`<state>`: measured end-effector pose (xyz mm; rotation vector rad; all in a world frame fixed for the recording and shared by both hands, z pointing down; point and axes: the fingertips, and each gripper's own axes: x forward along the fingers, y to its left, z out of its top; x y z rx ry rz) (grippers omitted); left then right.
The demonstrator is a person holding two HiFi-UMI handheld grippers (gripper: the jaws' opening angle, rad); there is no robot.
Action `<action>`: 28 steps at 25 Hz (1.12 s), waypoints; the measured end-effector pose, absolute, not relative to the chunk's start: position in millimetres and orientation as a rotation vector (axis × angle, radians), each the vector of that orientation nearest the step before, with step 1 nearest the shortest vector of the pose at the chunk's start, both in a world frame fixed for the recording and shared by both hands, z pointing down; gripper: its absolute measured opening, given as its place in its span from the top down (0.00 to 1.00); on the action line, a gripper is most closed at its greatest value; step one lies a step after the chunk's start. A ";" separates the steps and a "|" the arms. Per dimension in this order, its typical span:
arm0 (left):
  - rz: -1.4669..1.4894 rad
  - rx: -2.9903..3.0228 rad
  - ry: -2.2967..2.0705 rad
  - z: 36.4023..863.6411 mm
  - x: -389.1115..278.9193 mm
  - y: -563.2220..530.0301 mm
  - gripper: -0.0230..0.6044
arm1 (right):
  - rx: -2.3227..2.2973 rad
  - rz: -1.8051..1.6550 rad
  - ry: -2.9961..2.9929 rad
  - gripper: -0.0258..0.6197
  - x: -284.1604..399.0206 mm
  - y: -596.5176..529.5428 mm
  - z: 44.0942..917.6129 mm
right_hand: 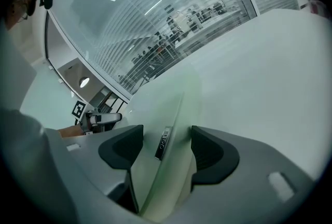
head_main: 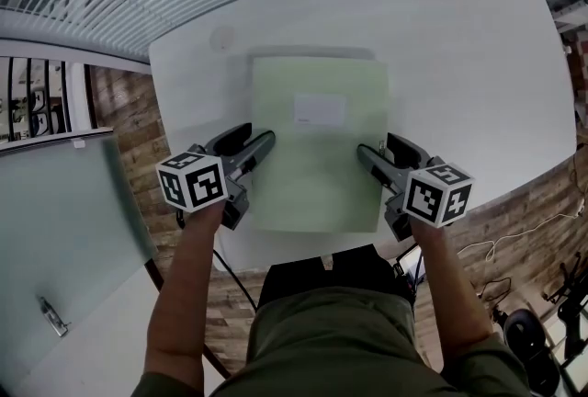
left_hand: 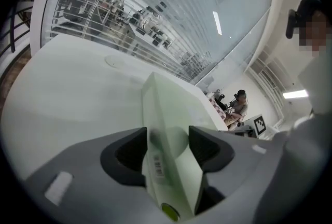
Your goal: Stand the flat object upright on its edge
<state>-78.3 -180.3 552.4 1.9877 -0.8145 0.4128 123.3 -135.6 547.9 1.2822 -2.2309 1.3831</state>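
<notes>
A pale green folder (head_main: 317,165) with a white label (head_main: 319,109) lies over the near part of the white table (head_main: 459,64), with a thin shadow along its far edge. My left gripper (head_main: 257,140) is at its left edge and my right gripper (head_main: 381,149) at its right edge. In the left gripper view the folder's thick edge (left_hand: 166,114) fills the gap of the left gripper (left_hand: 168,148), and both pads are against it. In the right gripper view the folder's edge (right_hand: 171,109), which carries a small metal clip, sits the same way in the right gripper (right_hand: 166,148).
The table's near edge runs just below the folder, with the person's lap under it. Wood floor (head_main: 129,110) shows at the left, and cables (head_main: 487,248) lie on the floor at the right. A glass partition stands behind the table. A seated person (left_hand: 238,103) is far off.
</notes>
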 end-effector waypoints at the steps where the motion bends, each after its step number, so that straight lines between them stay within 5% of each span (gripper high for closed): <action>1: 0.410 1.983 -0.814 552.3 -77.7 -179.8 0.58 | 1.280 1.386 -2.233 0.54 123.8 -135.4 547.6; 28: 0.306 2.062 -0.973 491.8 -74.2 -172.4 0.60 | 1.397 1.068 -2.316 0.54 116.3 -138.4 490.7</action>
